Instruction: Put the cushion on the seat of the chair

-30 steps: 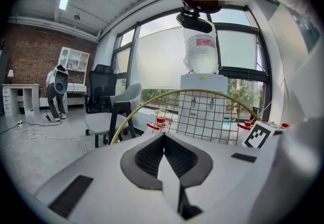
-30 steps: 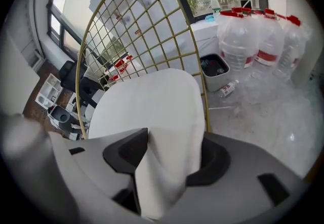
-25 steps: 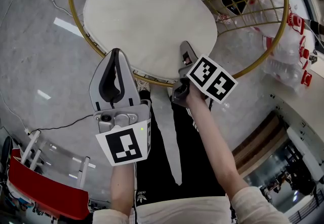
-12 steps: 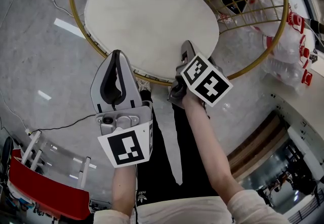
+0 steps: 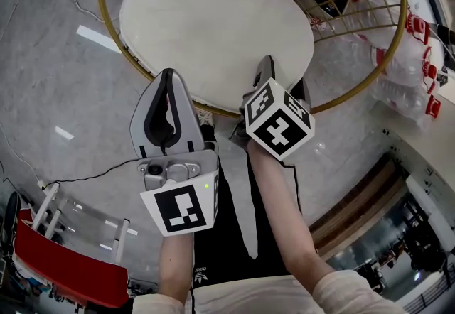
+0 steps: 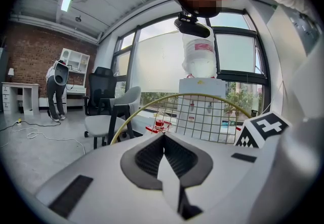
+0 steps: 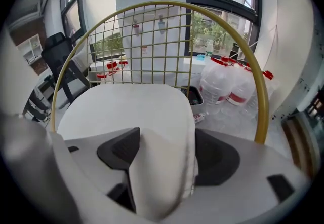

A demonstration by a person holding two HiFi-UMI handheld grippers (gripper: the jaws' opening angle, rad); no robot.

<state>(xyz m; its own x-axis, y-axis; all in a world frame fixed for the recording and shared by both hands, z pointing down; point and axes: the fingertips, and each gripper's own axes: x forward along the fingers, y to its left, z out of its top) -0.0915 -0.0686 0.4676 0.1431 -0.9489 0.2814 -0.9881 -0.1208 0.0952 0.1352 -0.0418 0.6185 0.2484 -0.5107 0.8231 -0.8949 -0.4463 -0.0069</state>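
A round, cream fabric cushion (image 5: 213, 21) lies flat on the seat of the gold wire-frame chair (image 5: 394, 57). It fills most of the hoop, and the chair's gold grid back rises behind it. In the head view both grippers sit at the cushion's near edge, above the person's black trousers (image 5: 234, 234).

The right gripper (image 7: 164, 142) points steeply down at that edge. Its jaws stand wide apart and have just been opening. In the right gripper view a raised fold of the cushion's near rim sits in the gap between them. The dark pads (image 7: 119, 149) show bare on either side of the fold, so nothing is clamped. The rest of the cushion spreads away from the jaws across the seat.

The left gripper (image 5: 168, 82) is held nearly level, just beside the chair's front rim and left of the right gripper. In the left gripper view its jaws meet at their tips and the ribbed hollow behind them holds nothing. The cushion is not touched on this side.

Clear water bottles with red caps (image 7: 228, 86) stand on the pale grey polished floor (image 5: 57, 78) to the right of the chair. A thin black cable (image 5: 85, 179) trails over the floor at the left. A white water dispenser (image 6: 200, 66) stands behind the chair's back, near the window.
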